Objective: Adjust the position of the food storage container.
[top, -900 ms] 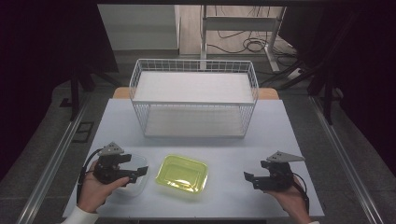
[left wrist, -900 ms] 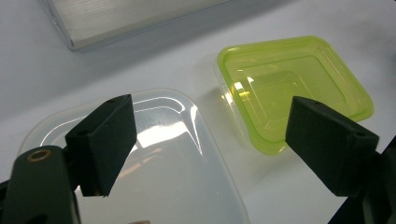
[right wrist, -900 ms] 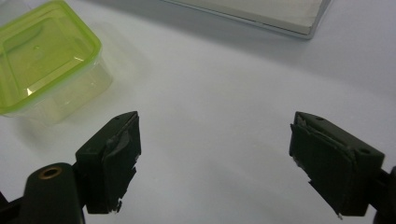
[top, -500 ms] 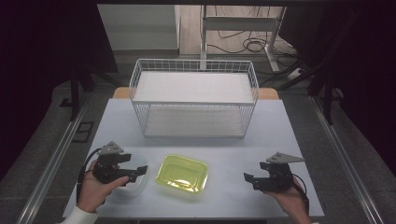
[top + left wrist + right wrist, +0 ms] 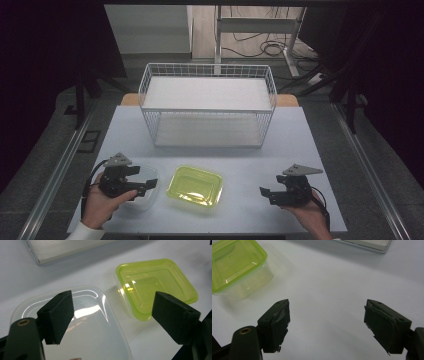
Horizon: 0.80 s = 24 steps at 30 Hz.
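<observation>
Left claw [image 5: 142,181]: jaws gaping wide, hovering directly over clear lid [image 5: 82,322], likely lining up a pickup. Green container [image 5: 195,186]: sitting just beyond, open-topped, awaiting cover. Right claw [image 5: 264,192]: gaping empty, idling well aside on worktop [image 5: 250,160].

A translucent yellow-green container [image 5: 195,186] was seen at the lower centre of the high view, beside a clear, colourless lid [image 5: 142,187]. Both claws, left [image 5: 141,184] and right [image 5: 265,193], were black. The wire basket [image 5: 207,107] was white, the desk [image 5: 300,145] pale grey-white.
</observation>
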Available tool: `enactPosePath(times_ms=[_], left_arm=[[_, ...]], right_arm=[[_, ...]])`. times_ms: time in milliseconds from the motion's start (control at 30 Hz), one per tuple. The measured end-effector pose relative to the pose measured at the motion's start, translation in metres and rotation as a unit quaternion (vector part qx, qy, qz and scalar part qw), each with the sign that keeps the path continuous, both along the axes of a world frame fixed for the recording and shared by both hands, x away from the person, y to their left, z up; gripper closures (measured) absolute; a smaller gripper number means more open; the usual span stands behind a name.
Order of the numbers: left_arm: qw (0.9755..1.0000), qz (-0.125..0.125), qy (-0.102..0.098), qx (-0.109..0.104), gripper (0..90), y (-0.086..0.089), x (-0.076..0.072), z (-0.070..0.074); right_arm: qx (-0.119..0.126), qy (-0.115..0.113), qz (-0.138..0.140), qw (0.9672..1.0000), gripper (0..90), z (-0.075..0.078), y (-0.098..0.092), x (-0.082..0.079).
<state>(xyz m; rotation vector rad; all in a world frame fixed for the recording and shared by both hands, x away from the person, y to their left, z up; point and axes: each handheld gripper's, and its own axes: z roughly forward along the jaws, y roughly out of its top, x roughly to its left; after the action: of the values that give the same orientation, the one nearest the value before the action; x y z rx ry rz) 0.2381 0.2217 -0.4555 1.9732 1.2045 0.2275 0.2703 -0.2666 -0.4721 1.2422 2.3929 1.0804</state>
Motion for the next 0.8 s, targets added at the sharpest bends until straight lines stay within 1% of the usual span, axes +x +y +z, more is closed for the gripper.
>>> enactPosePath(times_ms=[167, 300, 367, 433, 467, 500, 533, 600, 667, 733, 800], left_arm=[[1.0, -0.006, 0.004, 0.003, 22.3, -0.001, -0.001, -0.001], [0.9998, -0.015, 0.01, 0.01, 30.4, -0.005, -0.003, -0.001], [0.9996, -0.02, 0.015, 0.015, 36.4, -0.008, -0.003, -0.001], [0.9992, -0.028, 0.02, 0.021, 44.5, -0.011, -0.003, -0.001], [0.9992, -0.028, 0.02, 0.021, 50.4, -0.011, -0.003, -0.001], [0.9988, -0.033, 0.026, 0.028, 55.6, -0.015, -0.003, -0.001], [0.9982, -0.035, 0.031, 0.037, 58.9, -0.018, -0.002, -0.002], [0.9973, -0.038, 0.04, 0.048, 67.0, -0.022, -0.002, -0.003], [0.9972, -0.037, 0.048, 0.045, 73.9, -0.026, -0.001, -0.004], [0.9971, -0.039, 0.051, 0.042, 82.9, -0.03, 0.001, -0.005], [0.9963, -0.041, 0.056, 0.05, 87.7, -0.034, 0.003, -0.006]], right_arm=[[-0.004, 0.004, 0.0, 1.0, 20.9, -0.002, 0.001, 0.0], [-0.005, 0.005, 0.0, 1.0, 21.0, -0.002, 0.001, 0.0], [-0.004, 0.005, -0.001, 1.0, 21.0, -0.001, 0.001, 0.0], [-0.004, 0.005, -0.001, 1.0, 21.0, -0.001, 0.001, 0.0], [-0.004, 0.005, -0.001, 1.0, 21.0, -0.001, 0.001, 0.0], [-0.004, 0.005, -0.001, 1.0, 21.0, -0.002, 0.001, 0.0], [-0.005, 0.006, 0.001, 1.0, 21.0, -0.002, 0.001, 0.001], [-0.005, 0.009, 0.001, 0.9999, 21.0, -0.003, 0.002, 0.001], [-0.007, 0.01, 0.001, 0.9999, 21.0, -0.004, 0.003, 0.0], [-0.005, 0.009, 0.002, 0.9999, 21.0, -0.004, 0.003, 0.001], [-0.005, 0.009, 0.002, 0.9999, 21.0, -0.003, 0.003, 0.0]])
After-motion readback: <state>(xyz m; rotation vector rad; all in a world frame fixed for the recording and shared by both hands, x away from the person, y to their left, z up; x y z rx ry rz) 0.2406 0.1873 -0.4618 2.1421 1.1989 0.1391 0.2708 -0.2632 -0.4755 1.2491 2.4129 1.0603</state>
